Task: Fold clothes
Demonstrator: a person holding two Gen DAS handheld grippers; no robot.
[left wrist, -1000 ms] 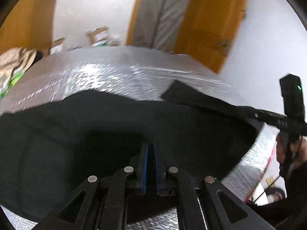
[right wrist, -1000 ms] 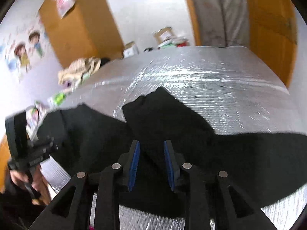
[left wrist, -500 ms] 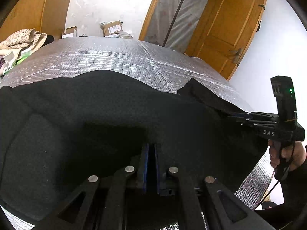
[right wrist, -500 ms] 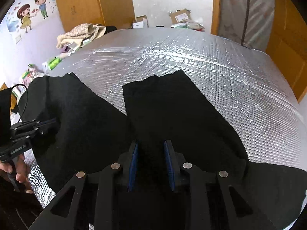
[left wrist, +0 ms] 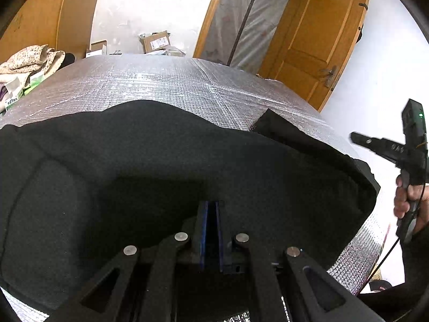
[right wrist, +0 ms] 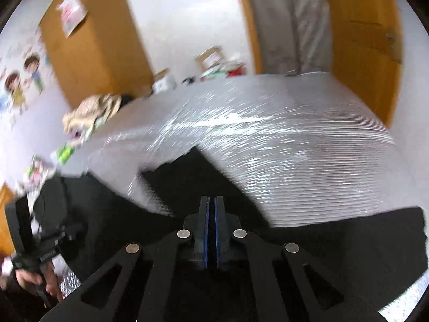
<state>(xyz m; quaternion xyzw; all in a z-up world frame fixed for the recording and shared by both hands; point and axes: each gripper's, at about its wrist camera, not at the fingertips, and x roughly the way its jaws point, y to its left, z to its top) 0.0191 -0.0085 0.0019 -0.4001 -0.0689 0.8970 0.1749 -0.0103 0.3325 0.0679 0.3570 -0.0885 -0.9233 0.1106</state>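
Note:
A black garment (left wrist: 187, 155) lies spread over the silver quilted table (left wrist: 161, 80), one sleeve (left wrist: 281, 126) folded onto it toward the far right. My left gripper (left wrist: 210, 205) sits low over the near part of the garment, shut on a pinch of the fabric. In the blurred right wrist view the garment (right wrist: 335, 236) and the sleeve (right wrist: 187, 171) lie below my right gripper (right wrist: 211, 200), whose pads are pressed together. From the left wrist view the right gripper (left wrist: 354, 136) hangs past the table's right edge, clear of the cloth, nothing in it.
A beige cloth pile (left wrist: 32, 59) and small packets lie at the table's far left corner. Cardboard boxes (left wrist: 156, 41) stand on the floor behind. An orange door (left wrist: 321, 40) is at the back right. A hand (left wrist: 405, 201) holds the right gripper's handle.
The right gripper went from open to shut and pulled back off the garment to the right, leaving the sleeve laid flat. The left gripper stayed shut in place.

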